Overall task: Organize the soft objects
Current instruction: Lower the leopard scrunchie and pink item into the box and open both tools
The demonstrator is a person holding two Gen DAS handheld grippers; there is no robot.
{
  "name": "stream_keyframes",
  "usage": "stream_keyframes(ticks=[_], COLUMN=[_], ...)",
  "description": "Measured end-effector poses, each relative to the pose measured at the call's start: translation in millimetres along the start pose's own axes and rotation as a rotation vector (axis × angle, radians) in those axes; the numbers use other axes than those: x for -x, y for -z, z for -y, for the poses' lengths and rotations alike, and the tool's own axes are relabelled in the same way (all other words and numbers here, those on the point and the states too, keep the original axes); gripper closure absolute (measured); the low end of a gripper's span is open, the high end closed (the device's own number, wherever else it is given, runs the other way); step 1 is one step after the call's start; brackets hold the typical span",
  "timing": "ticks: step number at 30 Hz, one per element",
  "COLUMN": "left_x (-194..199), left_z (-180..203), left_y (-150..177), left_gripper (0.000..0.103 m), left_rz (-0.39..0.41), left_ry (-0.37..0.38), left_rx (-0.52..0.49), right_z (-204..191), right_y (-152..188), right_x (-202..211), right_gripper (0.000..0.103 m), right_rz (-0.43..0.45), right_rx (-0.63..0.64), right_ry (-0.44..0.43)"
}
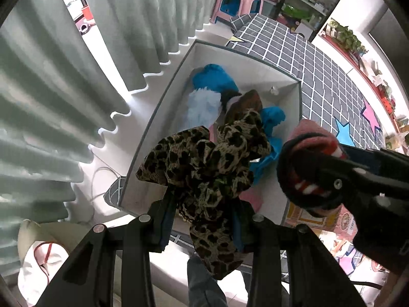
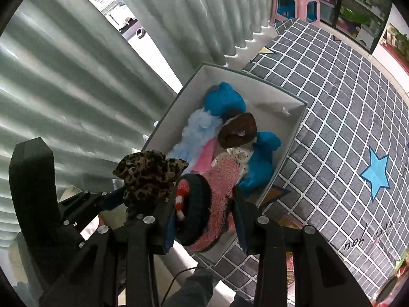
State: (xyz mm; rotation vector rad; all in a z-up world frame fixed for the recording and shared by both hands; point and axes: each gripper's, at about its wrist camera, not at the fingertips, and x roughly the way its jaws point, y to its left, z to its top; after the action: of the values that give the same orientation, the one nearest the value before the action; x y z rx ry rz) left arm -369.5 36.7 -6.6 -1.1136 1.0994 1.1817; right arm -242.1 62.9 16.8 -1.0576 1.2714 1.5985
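Observation:
My left gripper (image 1: 204, 209) is shut on a leopard-print cloth (image 1: 204, 163), held above the near end of a white open box (image 1: 255, 61). My right gripper (image 2: 202, 212) is shut on a pink knitted item with a dark cuff and red-white trim (image 2: 204, 204), also over the box's near end; it shows in the left wrist view (image 1: 306, 168) too. The leopard cloth shows at the left in the right wrist view (image 2: 150, 174). In the box (image 2: 255, 81) lie blue plush pieces (image 2: 225, 99), a light blue fluffy item (image 2: 196, 130), a brown item (image 2: 237, 130) and a pink item (image 2: 204, 158).
The box sits on the floor at the edge of a grey grid-pattern mat (image 2: 345, 97) with blue (image 2: 377, 174) and pink stars. Pale green curtains (image 1: 51, 102) hang at the left. A pink stool (image 1: 237, 2) and shelves stand at the far end. A white bag (image 1: 38, 263) lies near left.

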Motion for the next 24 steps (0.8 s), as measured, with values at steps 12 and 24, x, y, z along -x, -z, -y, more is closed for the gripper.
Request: stream_keyframes(ticks=[12,24], left_x=[-7.0,-12.0], left_z=[1.3,3.6], left_y=[1.9,1.6], left_gripper=[0.062,0.062], left_rz=[-0.019,-0.028], left_ry=[-0.015,-0.023], left_rx=[-0.005,-0.010], right_z=[4.5,6.4], right_y=[0.9,0.0], right_x=[-2.3,-5.9], right_gripper=[0.063,0.063], right_rz=[-0.007,-0.011], right_rx=[-0.023,-0.040], right_ry=[0.005,0.000])
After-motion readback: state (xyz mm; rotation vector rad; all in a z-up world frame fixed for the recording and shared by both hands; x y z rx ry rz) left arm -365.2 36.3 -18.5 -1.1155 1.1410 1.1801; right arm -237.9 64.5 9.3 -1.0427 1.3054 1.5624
